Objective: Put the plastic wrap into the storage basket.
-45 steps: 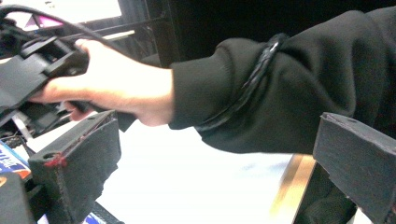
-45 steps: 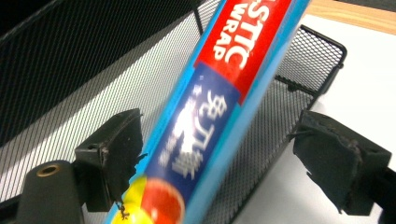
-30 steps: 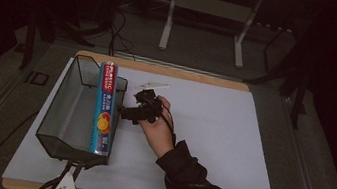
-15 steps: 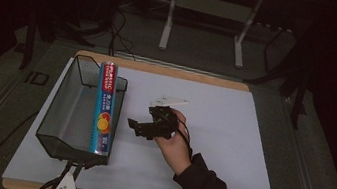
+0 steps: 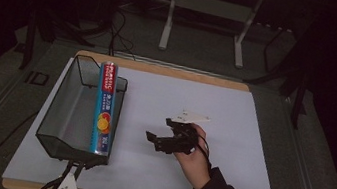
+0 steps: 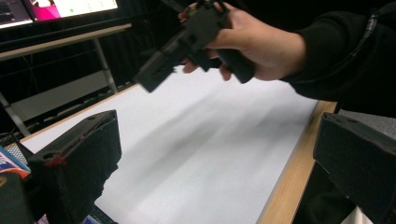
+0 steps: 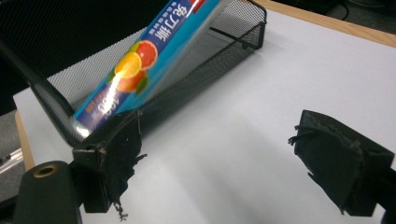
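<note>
Risk: box (image 5: pixel 105 110) perched on basket (image 5: pixel 60 109) rim, 9 o'clock of right gripper (image 5: pixel 164 138) | jaws apart, empty | nudge could topple it | left gripper (image 6: pixel 210 163) jaws apart, empty

On my table (image 5: pixel 251 137), by count:
- one black mesh basket (image 5: pixel 60 109);
- one long blue box (image 5: pixel 105 110) printed with citrus fruit, lying along the basket's wall;
- two grippers of mine: the right gripper (image 5: pixel 159 138) over the white sheet, the left gripper (image 6: pixel 215 158) at the near edge.
</note>
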`<action>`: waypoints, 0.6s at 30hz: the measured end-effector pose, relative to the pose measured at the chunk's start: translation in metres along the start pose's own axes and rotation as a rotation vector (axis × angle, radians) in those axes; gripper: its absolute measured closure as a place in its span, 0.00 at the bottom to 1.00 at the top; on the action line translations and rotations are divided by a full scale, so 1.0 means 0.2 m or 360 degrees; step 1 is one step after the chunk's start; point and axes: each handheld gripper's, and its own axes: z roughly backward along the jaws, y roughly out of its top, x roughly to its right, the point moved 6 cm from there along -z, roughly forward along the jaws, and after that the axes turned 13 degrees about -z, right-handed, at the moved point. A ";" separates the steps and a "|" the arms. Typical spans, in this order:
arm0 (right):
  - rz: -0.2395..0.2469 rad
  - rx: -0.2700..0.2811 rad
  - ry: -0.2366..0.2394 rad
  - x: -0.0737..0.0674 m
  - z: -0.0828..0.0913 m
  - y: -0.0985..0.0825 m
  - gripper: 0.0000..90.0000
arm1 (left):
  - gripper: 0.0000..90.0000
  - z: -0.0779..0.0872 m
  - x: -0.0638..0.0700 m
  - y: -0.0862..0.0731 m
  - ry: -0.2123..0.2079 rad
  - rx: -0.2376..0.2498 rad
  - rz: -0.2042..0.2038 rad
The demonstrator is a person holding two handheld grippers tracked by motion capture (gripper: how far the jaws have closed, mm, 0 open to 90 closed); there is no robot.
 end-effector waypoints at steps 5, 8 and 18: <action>-0.0005 -0.0010 -0.0024 0.04 0.08 -0.07 0.16 | 0.02 0.00 0.00 0.00 -0.0001 -0.0004 -0.0003; -0.0001 -0.0001 -0.0035 0.07 0.12 -0.10 0.17 | 0.02 0.00 0.00 0.00 -0.0002 -0.0007 -0.0008; 0.0023 0.0022 -0.0053 0.12 0.22 -0.20 0.17 | 0.02 -0.01 0.00 0.00 0.0000 -0.0013 -0.0005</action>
